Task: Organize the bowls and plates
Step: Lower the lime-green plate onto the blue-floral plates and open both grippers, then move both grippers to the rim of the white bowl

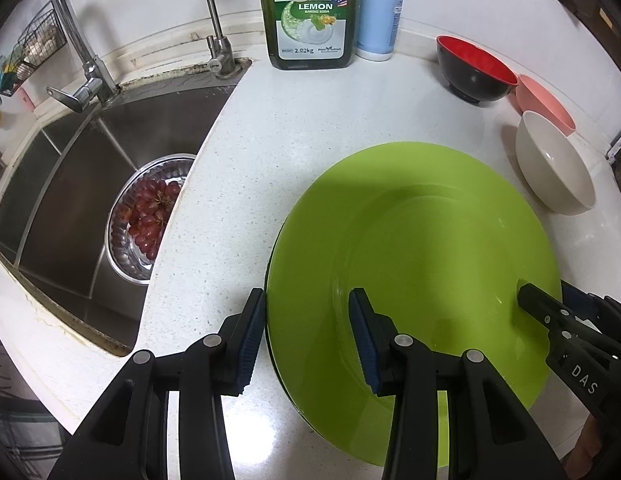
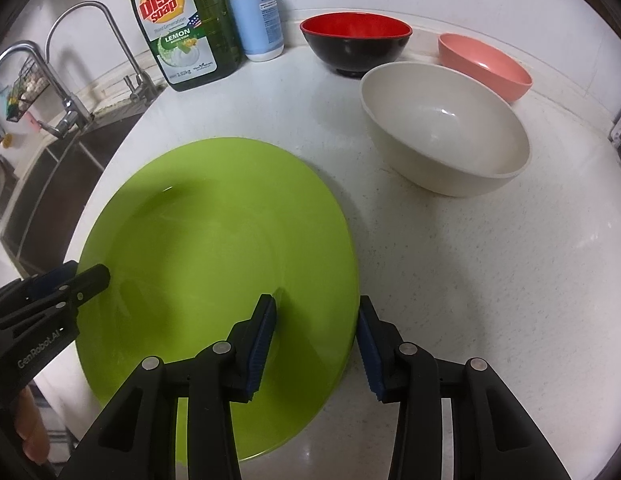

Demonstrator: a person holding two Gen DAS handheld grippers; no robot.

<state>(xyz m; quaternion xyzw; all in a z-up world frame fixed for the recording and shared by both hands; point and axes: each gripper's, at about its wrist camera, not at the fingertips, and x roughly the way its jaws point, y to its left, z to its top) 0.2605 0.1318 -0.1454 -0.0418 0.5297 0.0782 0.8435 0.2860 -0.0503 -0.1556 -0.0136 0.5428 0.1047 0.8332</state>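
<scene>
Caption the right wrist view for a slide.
Right gripper open astride the green plate's rim, left gripper at its far edge; three bowls behind.

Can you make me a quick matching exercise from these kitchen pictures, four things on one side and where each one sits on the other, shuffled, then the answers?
Things
1. green plate
2. bowl of red grapes
3. dish soap bottle
4. cream bowl

Places
A. down in the sink
B. by the back wall, beside the blue pump bottle
C. between the left gripper and right gripper, each open astride its rim
D. in front of the black-and-red bowl and pink bowl

Pairs: 1-C, 2-A, 3-B, 4-D
</scene>
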